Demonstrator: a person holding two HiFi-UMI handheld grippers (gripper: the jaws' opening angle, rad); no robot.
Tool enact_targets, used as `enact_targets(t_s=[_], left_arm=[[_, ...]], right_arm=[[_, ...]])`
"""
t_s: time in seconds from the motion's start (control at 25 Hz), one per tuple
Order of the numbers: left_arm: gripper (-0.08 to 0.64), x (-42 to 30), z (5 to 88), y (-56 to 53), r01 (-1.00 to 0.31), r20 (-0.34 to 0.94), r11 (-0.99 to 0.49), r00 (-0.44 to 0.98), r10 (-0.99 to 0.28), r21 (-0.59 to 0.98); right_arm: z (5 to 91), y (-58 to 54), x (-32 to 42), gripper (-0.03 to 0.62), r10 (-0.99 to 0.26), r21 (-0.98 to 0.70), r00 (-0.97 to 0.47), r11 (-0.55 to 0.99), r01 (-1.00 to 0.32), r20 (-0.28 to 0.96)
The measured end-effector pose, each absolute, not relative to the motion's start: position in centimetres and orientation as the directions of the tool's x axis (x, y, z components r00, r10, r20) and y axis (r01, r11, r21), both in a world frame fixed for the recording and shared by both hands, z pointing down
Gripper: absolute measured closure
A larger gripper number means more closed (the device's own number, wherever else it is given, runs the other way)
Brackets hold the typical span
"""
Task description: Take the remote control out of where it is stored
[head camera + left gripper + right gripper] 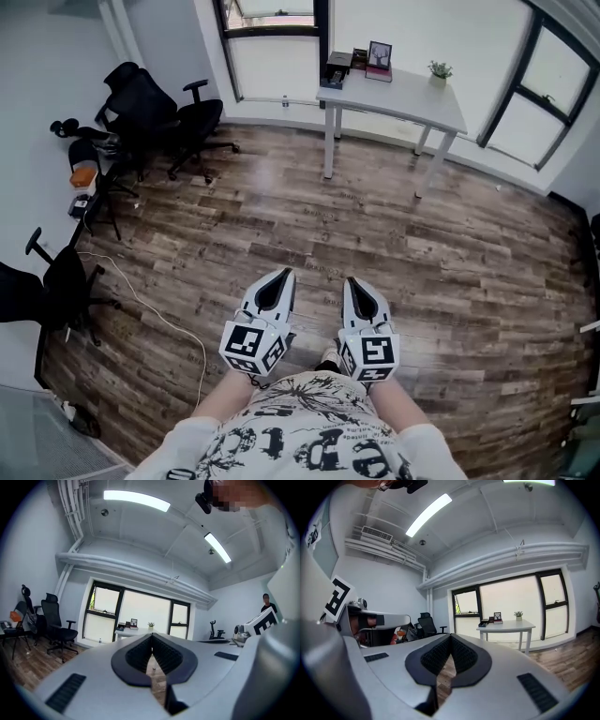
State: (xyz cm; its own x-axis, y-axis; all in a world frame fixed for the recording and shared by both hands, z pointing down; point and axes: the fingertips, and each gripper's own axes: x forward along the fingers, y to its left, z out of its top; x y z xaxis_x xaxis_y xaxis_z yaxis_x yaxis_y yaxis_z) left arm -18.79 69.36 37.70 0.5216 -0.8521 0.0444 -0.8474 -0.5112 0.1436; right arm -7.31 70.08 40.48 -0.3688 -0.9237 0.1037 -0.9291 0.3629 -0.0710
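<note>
An office: black swivel chairs (178,122), a white desk (403,101) (small plant (439,69) on it) beneath large windows (277,56).

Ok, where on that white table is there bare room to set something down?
The white table is bare between the photo frame and the potted plant, and along its near edge. Its left end is crowded with a stack of dark items. Office chairs crowd the left wall.

Remote control: is lying hidden or too small to tell.
Storage: cannot tell which; a dark box (338,67) is sitting on the white table (412,101).
</note>
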Motion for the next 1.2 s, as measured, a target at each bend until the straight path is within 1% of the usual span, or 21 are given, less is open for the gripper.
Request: enact_targets(t_s=[0.16, 0.32, 0.68, 0.96, 1.2], left_arm=[[0.550, -16.0, 37.0, 64.6, -0.856, 0.033, -0.495, 0.505, -0.863, 0.149], [0.550, -13.9, 37.3, 60.6, -0.859, 0.055, -0.491, 0.502, -0.863, 0.147], [0.549, -11.9, 38.9, 50.2, -0.836, 0.072, -0.524, 0.539, -0.839, 0.161], [0.549, -12.4, 38.4, 37.7, -0.799, 0.049, -0.581, 0.594, -0.803, 0.157], [0.550, -16.5, 37.6, 26.3, -0.786, 0.047, -0.597, 0.610, -0.791, 0.159]], right_arm=[[40.1, 65.1, -4.0, 0.591, -0.917, -0.065, -0.385, 0.380, -0.923, 0.102], [40.4, 61.0, -1.4, 0.591, -0.918, -0.071, -0.377, 0.371, -0.926, 0.119], [41.6, 51.7, 0.4, 0.591, -0.930, -0.061, -0.338, 0.332, -0.941, 0.144], [41.2, 39.9, -0.2, 0.591, -0.953, -0.033, -0.265, 0.263, -0.964, 0.147], [40.8, 28.3, -3.5, 0.591, -0.960, -0.041, -0.238, 0.235, -0.971, 0.148]])
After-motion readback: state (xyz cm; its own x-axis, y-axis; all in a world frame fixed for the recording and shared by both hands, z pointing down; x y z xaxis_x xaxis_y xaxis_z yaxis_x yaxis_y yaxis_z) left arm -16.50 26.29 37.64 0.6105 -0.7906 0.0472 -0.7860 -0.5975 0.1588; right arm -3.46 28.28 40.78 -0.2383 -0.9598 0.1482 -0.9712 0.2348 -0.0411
